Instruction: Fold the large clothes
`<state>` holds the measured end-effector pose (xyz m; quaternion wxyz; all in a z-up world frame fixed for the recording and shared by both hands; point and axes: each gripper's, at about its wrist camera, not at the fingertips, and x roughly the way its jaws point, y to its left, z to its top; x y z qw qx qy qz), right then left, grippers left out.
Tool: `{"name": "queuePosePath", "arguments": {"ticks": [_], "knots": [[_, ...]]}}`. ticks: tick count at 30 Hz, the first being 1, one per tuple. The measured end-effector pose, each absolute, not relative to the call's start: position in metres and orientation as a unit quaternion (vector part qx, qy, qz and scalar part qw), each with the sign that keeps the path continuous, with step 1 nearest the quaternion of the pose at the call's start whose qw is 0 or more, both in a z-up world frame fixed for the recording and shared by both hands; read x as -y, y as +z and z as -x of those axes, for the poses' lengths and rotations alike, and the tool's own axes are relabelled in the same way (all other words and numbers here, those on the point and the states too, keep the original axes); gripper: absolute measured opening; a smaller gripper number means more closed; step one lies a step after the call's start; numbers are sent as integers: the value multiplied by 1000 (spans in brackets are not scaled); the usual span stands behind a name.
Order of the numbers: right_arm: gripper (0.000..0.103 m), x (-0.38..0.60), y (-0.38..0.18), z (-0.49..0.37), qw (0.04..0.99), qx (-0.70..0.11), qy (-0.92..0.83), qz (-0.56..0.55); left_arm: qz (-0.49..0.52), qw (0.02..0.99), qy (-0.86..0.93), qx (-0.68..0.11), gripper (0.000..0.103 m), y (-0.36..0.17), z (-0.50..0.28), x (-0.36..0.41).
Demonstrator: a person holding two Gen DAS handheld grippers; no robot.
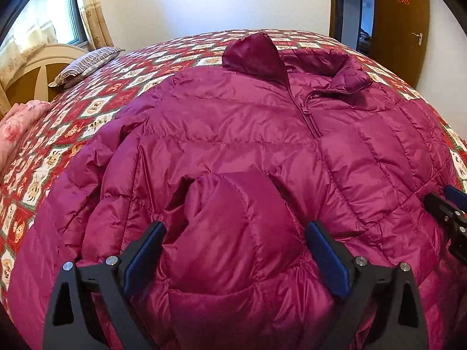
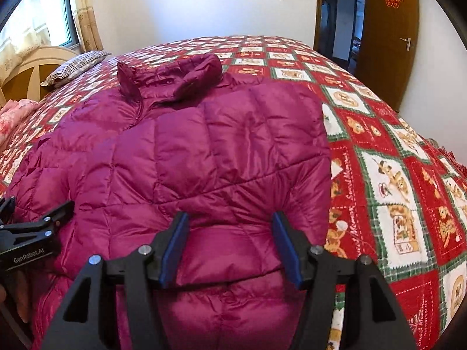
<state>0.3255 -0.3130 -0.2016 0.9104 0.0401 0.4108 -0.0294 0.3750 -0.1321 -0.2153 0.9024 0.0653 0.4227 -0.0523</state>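
While the bed (image 2: 379, 134) wears a red, green and cream patchwork quilt of teddy-bear squares lettered "Sweet Memories", a glossy magenta quilted puffer jacket (image 1: 233, 134) lies spread on it, collar far, zip partly open. Left gripper (image 1: 235, 233) and right gripper (image 2: 229, 224) each hold blue-padded black fingers apart around a puffy fold of hem. "GenRobot.AI" marks the left gripper's body.
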Motion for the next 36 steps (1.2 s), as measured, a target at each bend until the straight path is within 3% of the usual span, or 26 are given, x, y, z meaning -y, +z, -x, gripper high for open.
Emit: {"name": "queuePosePath", "arguments": {"ticks": [36], "knots": [[66,294,-207,-329,904,-422,-60,21,-67,901,-46,-426,102,-219,-378,133]]}}
